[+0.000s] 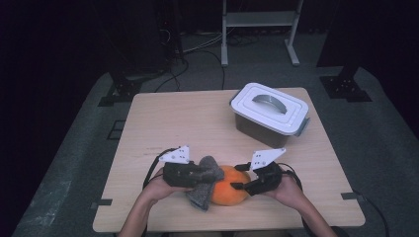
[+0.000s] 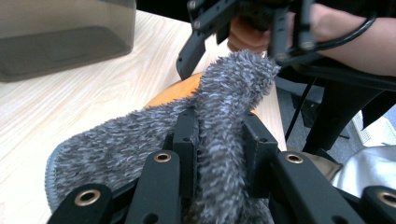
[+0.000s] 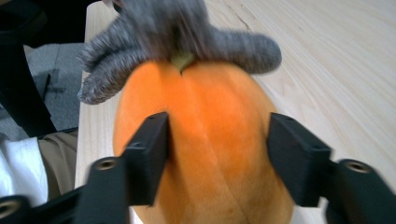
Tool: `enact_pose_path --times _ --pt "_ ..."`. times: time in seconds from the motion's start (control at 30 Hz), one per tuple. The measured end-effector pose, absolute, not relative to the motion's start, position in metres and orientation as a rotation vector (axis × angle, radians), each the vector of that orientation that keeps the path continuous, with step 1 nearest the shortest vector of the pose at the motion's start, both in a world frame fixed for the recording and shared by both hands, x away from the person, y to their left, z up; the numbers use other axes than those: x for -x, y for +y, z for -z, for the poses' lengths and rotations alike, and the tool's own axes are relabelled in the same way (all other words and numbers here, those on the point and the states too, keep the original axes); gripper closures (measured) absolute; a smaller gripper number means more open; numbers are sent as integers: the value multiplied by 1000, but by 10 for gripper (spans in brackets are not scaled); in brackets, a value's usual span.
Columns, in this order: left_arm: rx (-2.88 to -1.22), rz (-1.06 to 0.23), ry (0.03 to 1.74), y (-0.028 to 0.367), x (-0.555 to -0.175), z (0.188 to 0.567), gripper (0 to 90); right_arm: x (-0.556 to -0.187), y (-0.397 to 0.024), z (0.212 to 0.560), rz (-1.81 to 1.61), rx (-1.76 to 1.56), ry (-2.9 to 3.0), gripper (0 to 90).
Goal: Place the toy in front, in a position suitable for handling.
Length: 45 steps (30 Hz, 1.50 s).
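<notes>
An orange plush pumpkin (image 1: 231,192) lies near the table's front edge. A grey fuzzy cloth (image 1: 203,181) is draped over its left end. My left gripper (image 1: 208,173) is shut on a fold of that cloth (image 2: 224,107), which rises between the jaws of the left gripper (image 2: 219,137), with orange pumpkin (image 2: 180,91) showing beneath. From the right, my right gripper (image 1: 236,177) has a jaw on each flank of the pumpkin (image 3: 210,93). The pads of the right gripper (image 3: 217,140) press its sides. The cloth (image 3: 177,37) covers the pumpkin's stem end.
A closed white-lidded plastic box (image 1: 269,107) with a grey handle stands at the back right of the wooden table (image 1: 173,118); its dark wall (image 2: 60,37) shows in the left gripper view. Cables and metal frame legs lie on the floor beyond.
</notes>
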<state>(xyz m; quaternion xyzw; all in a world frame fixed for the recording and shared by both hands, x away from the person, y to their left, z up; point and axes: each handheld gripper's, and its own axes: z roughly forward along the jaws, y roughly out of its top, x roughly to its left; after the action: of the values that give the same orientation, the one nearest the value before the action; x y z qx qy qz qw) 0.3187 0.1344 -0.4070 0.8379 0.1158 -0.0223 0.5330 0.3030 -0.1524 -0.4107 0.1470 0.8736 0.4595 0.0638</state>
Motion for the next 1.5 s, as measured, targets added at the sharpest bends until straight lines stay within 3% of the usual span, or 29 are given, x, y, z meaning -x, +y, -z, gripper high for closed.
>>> enact_pose_path --times 0.23,0.33,0.43,0.7,0.83,0.97,1.27,1.4,1.5 --pt "-2002 45 262 127 -317 407 710 -293 -134 411 -1306 -335 2628 246" --pt "-1984 46 268 129 -318 406 709 -294 -135 414 -1291 -339 2628 431" --pt "-1953 53 267 134 -319 403 711 -294 -139 413 -1290 -342 2626 545" --pt "-1920 41 230 139 -315 387 712 -299 -137 401 -1377 -354 2647 604" --pt "-1895 41 208 142 -313 379 712 -302 -130 400 -1489 -375 2642 603" --pt "-1973 35 247 142 -317 394 711 -306 -130 409 -1439 -407 2668 597" --pt "-1945 56 322 151 -326 407 712 -311 -162 419 -1466 -433 2682 578" --pt "-1944 72 314 144 -326 409 712 -316 -174 424 -1496 -511 2672 499" --pt "-1948 67 320 138 -325 408 712 -316 -173 421 -1459 -570 2664 351"
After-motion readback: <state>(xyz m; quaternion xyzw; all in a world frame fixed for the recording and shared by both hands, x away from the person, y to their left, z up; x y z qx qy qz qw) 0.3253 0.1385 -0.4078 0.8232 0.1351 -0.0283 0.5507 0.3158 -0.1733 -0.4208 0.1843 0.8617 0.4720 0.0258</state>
